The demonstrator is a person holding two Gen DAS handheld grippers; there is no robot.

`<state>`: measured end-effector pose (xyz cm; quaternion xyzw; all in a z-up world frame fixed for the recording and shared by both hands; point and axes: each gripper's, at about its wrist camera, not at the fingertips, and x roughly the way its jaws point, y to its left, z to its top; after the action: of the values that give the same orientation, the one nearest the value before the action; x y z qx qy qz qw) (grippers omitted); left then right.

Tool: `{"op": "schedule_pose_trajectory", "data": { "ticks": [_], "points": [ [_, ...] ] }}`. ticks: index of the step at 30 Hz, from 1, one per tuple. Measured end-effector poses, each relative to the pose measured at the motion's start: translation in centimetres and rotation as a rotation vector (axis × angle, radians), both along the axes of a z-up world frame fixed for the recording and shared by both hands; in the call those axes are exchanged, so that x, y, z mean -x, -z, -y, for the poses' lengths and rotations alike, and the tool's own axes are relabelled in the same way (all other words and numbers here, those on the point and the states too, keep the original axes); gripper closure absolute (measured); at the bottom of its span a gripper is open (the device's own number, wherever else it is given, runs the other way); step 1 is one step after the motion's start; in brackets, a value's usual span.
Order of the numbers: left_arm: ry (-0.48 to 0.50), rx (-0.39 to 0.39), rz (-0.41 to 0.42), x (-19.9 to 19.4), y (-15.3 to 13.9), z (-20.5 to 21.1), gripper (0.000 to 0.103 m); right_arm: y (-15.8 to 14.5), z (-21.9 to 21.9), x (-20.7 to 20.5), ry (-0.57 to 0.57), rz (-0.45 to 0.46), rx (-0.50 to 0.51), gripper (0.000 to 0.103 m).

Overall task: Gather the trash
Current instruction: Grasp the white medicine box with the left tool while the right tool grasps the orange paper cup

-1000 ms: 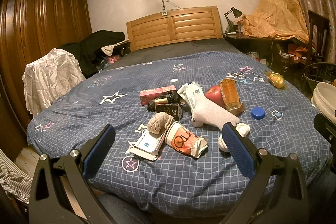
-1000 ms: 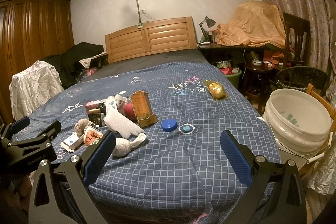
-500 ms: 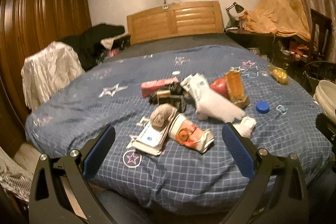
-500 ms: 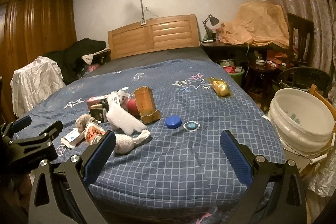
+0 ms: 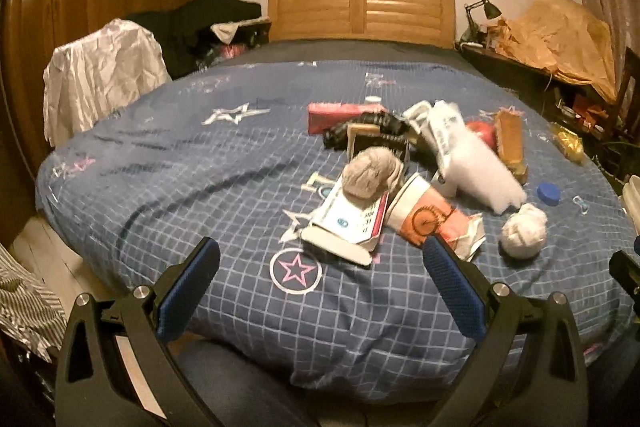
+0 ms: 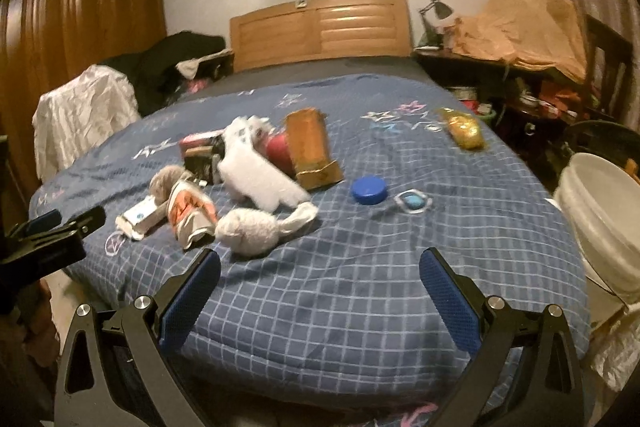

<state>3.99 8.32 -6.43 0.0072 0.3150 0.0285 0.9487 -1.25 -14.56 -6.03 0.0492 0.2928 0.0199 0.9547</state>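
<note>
A heap of trash lies on the blue checked bedspread: a crushed orange paper cup, a flat white carton with a grey sock ball on it, a white sock, a balled white sock, a pink box, a brown box, a blue cap and a yellow wrapper. My left gripper is open, just short of the carton and cup. My right gripper is open above the bed's near edge, with the balled sock ahead on the left.
A white bucket stands on the floor right of the bed. A wooden headboard is at the far end, a wardrobe and a chair draped in white cloth on the left, and a cluttered desk on the right.
Both grippers have moved forward and lower toward the bed, so the trash heap looks nearer and larger. Both stay open, holding nothing.
</note>
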Motion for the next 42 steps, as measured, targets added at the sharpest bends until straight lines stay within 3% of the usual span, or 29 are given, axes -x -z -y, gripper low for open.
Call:
{"op": "schedule_pose_trajectory", "data": {
  "ticks": [9,17,26,33,42],
  "points": [
    [-0.011,0.047,-0.06,-1.7,1.7,-1.7,0.005,0.4,-3.7,-3.0,-0.154,0.004,0.037,0.004],
    [-0.038,0.092,-0.091,-2.9,2.4,-3.3,0.005,1.7,-4.0,-5.6,-0.158,-0.04,0.031,0.004],
    [-0.01,0.103,-0.103,-3.7,2.7,-2.9,0.005,2.1,-4.4,-6.6,-0.19,-0.017,0.043,0.005],
    [-0.008,0.156,-0.121,-4.9,2.8,-4.0,0.006,1.3,-4.0,-7.5,-0.201,0.015,0.039,0.005],
    [0.112,0.161,-0.104,-7.0,1.7,-3.4,0.009,-1.3,-4.4,-11.6,-0.275,0.024,0.025,0.01]
  ]
}}
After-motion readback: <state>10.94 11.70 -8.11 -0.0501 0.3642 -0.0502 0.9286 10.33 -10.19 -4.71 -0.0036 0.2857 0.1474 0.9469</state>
